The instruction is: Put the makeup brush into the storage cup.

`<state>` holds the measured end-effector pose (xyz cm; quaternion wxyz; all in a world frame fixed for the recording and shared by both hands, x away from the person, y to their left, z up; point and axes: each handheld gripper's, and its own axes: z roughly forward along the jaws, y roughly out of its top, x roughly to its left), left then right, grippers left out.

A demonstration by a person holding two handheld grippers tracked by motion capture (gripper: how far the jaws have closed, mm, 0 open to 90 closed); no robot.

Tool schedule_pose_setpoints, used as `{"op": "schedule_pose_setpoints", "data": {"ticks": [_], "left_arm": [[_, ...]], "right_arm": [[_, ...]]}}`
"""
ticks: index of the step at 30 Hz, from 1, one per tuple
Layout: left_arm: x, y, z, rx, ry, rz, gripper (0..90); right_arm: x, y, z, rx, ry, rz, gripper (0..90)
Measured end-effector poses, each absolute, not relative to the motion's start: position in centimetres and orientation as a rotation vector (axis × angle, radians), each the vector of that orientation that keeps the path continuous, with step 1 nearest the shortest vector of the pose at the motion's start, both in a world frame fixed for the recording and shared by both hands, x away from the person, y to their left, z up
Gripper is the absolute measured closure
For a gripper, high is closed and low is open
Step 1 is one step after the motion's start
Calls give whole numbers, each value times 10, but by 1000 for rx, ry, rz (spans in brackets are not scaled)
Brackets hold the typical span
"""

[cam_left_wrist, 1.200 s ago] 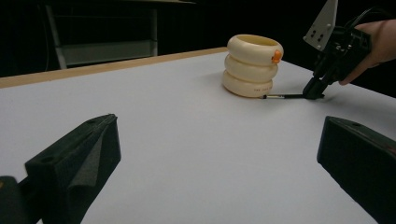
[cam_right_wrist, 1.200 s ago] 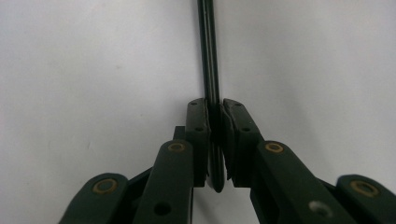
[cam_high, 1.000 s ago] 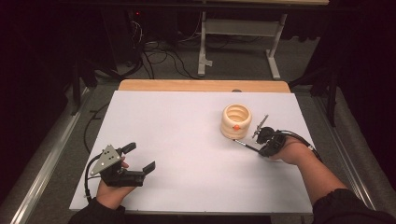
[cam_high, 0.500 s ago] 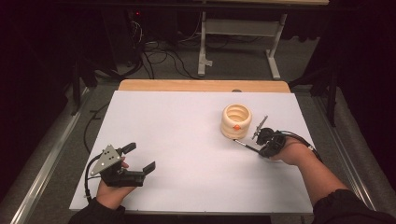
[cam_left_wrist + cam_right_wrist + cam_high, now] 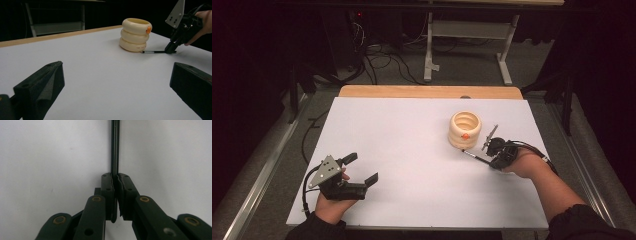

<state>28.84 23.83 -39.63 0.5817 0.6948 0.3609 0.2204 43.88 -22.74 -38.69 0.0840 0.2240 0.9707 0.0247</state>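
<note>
A cream ribbed holder (image 5: pixel 465 129) with an orange spot stands on the right half of the white table (image 5: pixel 412 150). A thin black pen (image 5: pixel 473 156) lies flat just in front of it, tip almost touching the holder's base. My right gripper (image 5: pixel 490 162) is shut on the pen's near end, tilted down to the table. In the right gripper view the pen (image 5: pixel 115 145) runs straight up from between the closed jaws of the right gripper (image 5: pixel 115 178). My left gripper (image 5: pixel 362 168) rests at the front left, open and empty. The left gripper view shows the holder (image 5: pixel 135 35), the pen (image 5: pixel 155 52) and the right gripper (image 5: pixel 171 50).
A wooden strip (image 5: pixel 427 91) borders the table's far edge. Beyond it stand a metal frame (image 5: pixel 467 30) and loose cables (image 5: pixel 382 55) on the floor. A metal rail (image 5: pixel 267 165) runs along the left side.
</note>
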Motion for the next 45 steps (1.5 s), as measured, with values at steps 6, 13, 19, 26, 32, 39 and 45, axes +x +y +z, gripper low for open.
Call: {"op": "schedule_pose_setpoints", "data": {"ticks": [6, 13, 19, 26, 32, 39, 45], "left_arm": [[288, 238, -396, 1625, 842, 517, 1], [288, 237, -396, 1628, 841, 517, 1], [288, 237, -396, 1628, 840, 516, 1], [289, 237, -396, 1629, 840, 516, 1], [289, 237, -396, 1634, 840, 516, 1], [289, 237, -397, 1637, 844, 516, 1], [289, 237, -397, 1637, 847, 518, 1]], "right_arm": [[434, -228, -385, 694, 2897, 64, 861], [427, -227, -379, 710, 2886, 81, 860], [421, -226, -375, 724, 2882, 91, 860], [411, -224, -371, 745, 2877, 105, 860], [404, -221, -368, 760, 2865, 99, 860], [399, -220, -369, 780, 2851, 90, 860], [397, -218, -370, 782, 2843, 106, 860]]}}
